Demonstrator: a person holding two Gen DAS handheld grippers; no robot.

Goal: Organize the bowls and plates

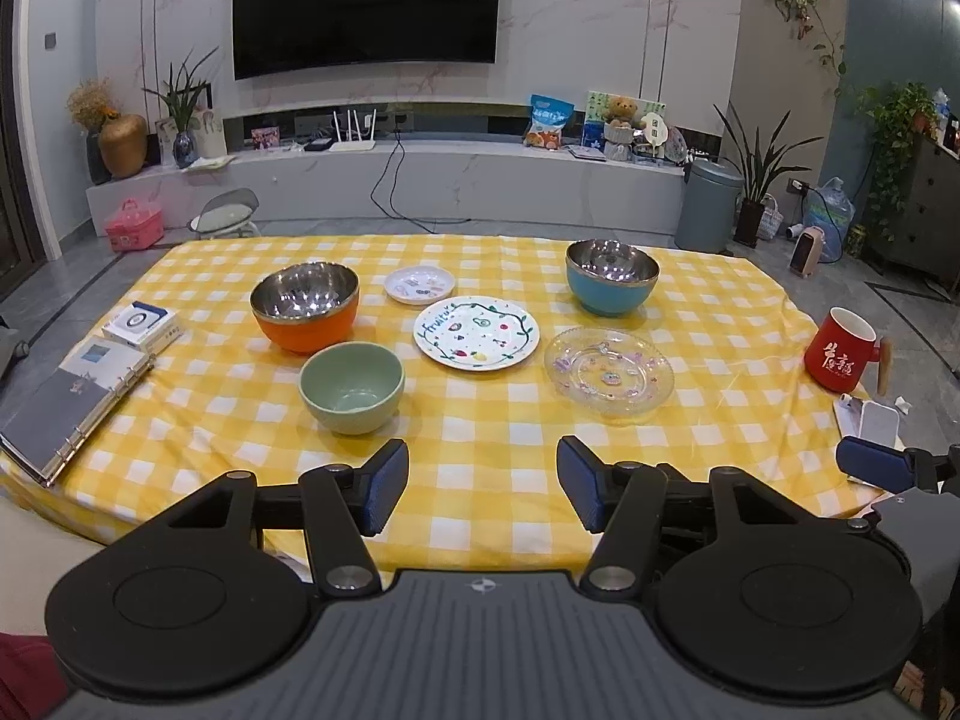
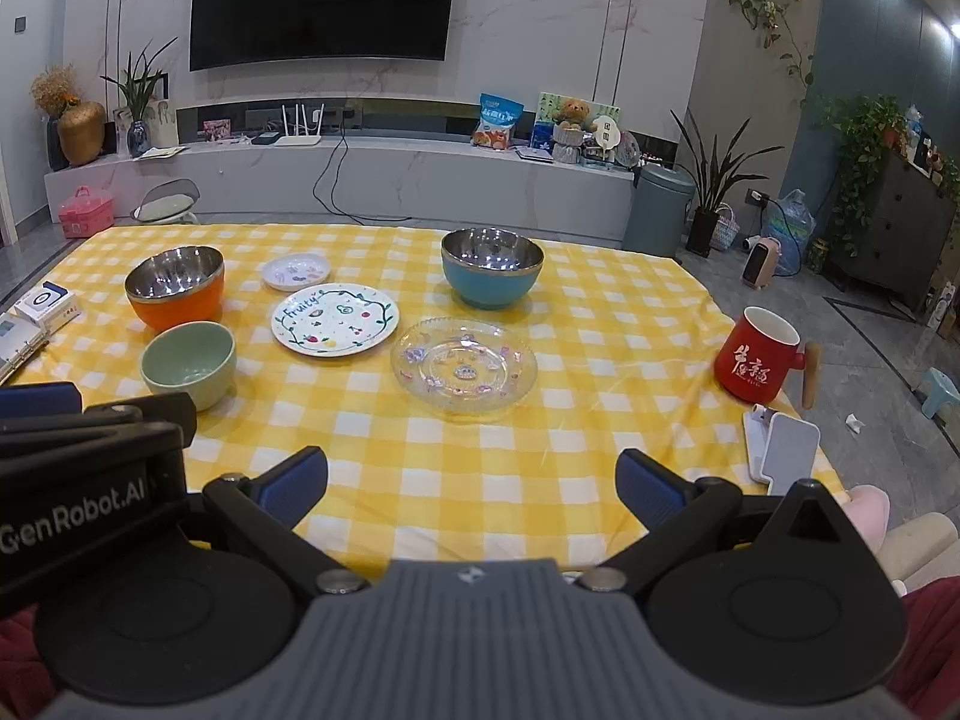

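While both grippers hover over the near edge of the checked cloth (image 1: 480, 420), left gripper (image 1: 483, 483) and right gripper (image 2: 471, 480) stand apart, empty; the green bowl (image 1: 351, 387) sits near left, orange bowl (image 1: 305, 306) behind it, fruit plate (image 1: 477, 333) centre, glass plate (image 1: 609, 372) right, blue bowl (image 1: 611, 277) far right

Wall-mounted television (image 1: 366, 3), marble wall (image 1: 600, 30), grey floor (image 1: 840, 294)

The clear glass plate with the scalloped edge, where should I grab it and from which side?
Grip the near rim of the clear scalloped glass plate, coming in low from the table's front edge with the open right tongs. It lies flat, and its upturned rim probably gives one finger room to slip under.
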